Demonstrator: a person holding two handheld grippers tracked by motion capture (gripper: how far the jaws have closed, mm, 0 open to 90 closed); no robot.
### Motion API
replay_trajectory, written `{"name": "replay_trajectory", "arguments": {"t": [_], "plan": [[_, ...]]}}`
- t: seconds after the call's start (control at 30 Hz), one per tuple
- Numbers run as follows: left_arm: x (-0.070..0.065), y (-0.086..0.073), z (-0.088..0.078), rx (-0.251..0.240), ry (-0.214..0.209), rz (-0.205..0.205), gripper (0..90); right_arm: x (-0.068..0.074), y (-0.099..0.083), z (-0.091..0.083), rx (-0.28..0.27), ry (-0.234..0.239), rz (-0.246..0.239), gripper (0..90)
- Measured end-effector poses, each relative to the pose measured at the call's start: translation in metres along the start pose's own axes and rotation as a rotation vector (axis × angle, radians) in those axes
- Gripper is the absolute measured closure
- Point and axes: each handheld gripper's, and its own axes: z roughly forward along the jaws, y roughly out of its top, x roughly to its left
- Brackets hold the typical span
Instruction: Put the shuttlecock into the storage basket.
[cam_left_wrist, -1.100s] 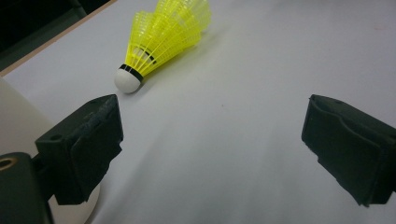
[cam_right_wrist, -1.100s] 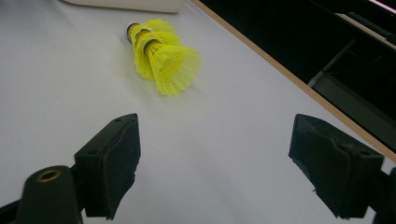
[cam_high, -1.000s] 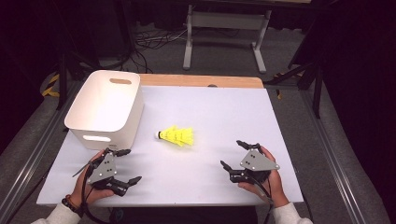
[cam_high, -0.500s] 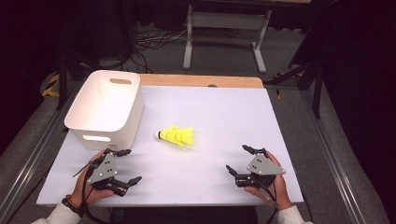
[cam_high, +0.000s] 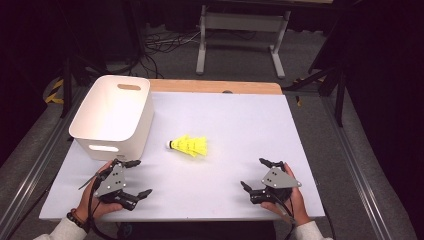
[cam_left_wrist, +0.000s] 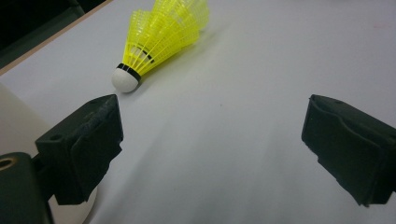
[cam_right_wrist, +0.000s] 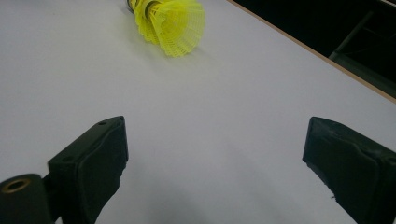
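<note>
Both hand-held grippers are sitting open and empty: left (cam_high: 129, 178) lower left, right (cam_high: 256, 174) lower right, its jaws just widening. Shuttlecock (cam_high: 189, 145) is lying mid-frame on the tabletop (cam_high: 240, 125).

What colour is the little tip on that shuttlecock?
White, with a thin black band behind it, on the yellow shuttlecock. The left gripper view shows it best.

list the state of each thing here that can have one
shuttlecock: lying on its side on the table, untouched
white bin: upright, open top, looks empty
left gripper: open, nothing between its fingers
right gripper: open, jaws have just been opening, nothing between them
</note>
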Motion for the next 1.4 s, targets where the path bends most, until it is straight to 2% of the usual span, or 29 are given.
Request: {"name": "replay_trajectory", "arguments": {"t": [0.1, 0.47, 0.73, 1.4], "plan": [[0.000, 0.000, 0.000, 0.000, -0.001, 0.004, 6.2, 0.001, 0.001, 0.001, 0.006, -0.004, -0.003, 7.1], [0.001, 0.000, 0.001, 0.003, 0.001, 0.002, 6.2, -0.002, 0.007, 0.005, -0.005, -0.011, 0.030, 7.1], [0.001, -0.001, 0.001, 0.006, 0.002, 0.004, 6.2, -0.003, 0.009, 0.009, 0.014, -0.011, 0.057, 6.9], [0.002, -0.001, 0.002, 0.010, -0.002, -0.005, 6.3, -0.005, 0.021, 0.020, 0.024, 0.000, 0.060, 6.6]]}}
